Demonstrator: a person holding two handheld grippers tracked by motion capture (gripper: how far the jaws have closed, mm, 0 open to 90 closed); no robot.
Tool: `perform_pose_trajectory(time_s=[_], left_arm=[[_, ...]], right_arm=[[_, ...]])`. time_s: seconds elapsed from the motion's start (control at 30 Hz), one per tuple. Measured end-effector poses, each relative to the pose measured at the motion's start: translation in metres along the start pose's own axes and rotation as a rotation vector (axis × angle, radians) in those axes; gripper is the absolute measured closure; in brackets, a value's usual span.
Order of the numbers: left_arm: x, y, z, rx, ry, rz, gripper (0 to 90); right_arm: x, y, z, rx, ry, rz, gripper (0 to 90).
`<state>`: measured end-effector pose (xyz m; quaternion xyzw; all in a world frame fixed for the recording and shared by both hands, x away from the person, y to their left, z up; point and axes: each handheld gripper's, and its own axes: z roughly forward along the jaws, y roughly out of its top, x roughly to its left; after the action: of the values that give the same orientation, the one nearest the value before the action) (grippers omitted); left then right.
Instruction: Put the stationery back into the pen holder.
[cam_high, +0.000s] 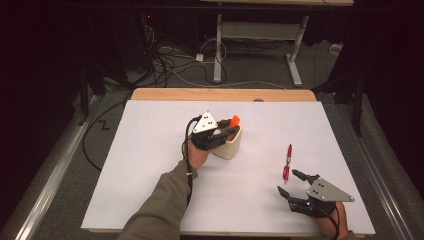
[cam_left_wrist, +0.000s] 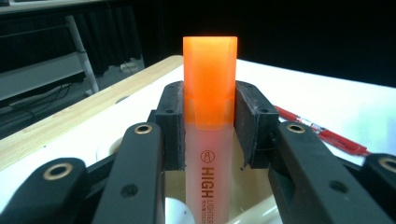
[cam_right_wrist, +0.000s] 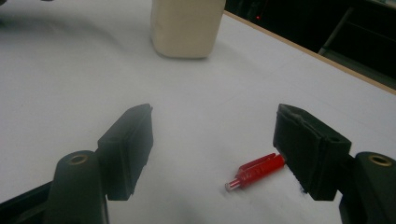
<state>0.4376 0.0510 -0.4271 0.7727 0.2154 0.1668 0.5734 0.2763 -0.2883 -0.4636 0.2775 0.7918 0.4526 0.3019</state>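
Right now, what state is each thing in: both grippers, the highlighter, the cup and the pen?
Left gripper: shut on the orange highlighter.
Orange plastic highlighter: capped, upright, lower end inside the cup.
Cream round cup: upright on the white table.
Red plastic pen: lying flat, untouched.
Right gripper: open, fingers either side of the pen's end.

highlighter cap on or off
On. The orange cap sits over the top of the highlighter, which the left gripper clamps upright above the cream cup.
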Motion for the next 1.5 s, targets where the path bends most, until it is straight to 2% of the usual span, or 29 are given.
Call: perform_pose_trajectory(time_s=[0.47, 0.8, 1.23, 1.5], left_arm=[[0.000, -0.002, -0.002, 0.024, 0.015, 0.005, 62.2], [-0.001, 0.001, -0.008, 0.013, 0.023, 0.023, 59.2], [-0.006, 0.007, -0.028, 0.035, 0.058, 0.110, 51.6], [-0.014, 0.009, -0.039, 0.080, 0.106, 0.208, 43.6]], right_arm=[[0.000, 0.000, 0.001, 0.004, 0.003, -0.001, 28.9], [0.000, -0.001, 0.001, 0.004, 0.003, -0.001, 28.9], [0.001, 0.000, 0.001, 0.003, 0.000, -0.002, 28.9], [0.000, -0.001, 0.001, 0.006, -0.002, 0.001, 28.9]])
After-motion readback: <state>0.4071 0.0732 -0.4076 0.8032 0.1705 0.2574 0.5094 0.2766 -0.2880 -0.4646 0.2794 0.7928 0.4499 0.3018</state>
